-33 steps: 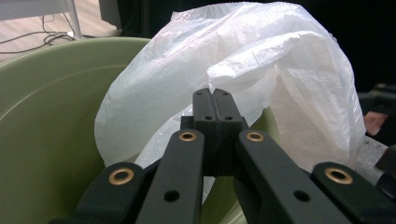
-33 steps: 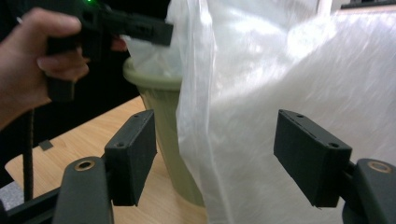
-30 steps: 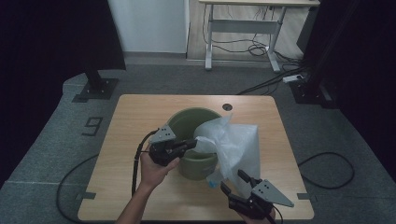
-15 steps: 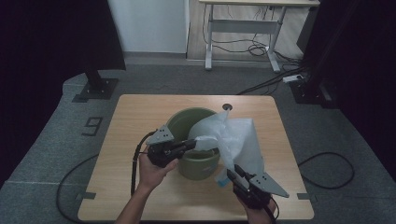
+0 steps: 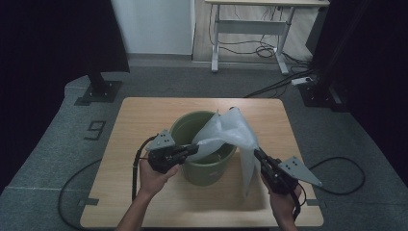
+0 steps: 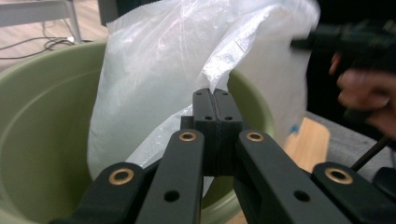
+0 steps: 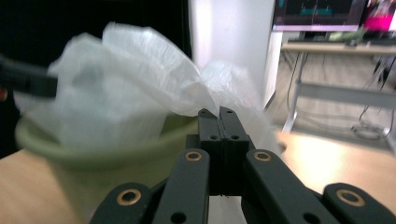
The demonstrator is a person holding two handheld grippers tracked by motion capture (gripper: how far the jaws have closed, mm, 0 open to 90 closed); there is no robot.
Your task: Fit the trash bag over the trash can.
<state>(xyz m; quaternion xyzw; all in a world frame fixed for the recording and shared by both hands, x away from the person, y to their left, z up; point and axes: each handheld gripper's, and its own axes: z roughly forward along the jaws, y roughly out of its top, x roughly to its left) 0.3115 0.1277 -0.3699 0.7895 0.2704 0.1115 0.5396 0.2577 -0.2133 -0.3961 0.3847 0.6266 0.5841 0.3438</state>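
1. Right gripper (image 5: 260,157) near desk (image 5: 144,115) front edge, jaws clamped on bag (image 5: 231,132) edge.
2. Left gripper (image 5: 192,150) at bucket (image 5: 204,168) rim, jaws pinching the bag's other edge.
3. Bag drapes over bucket: thin, light, slippery film; grip edges.
4. Since earlier, right gripper rose and pulled bag taut.

A white plastic bag (image 5: 230,132) (thin, crumpled) drapes over a green bucket (image 5: 204,163) at the frame centre.
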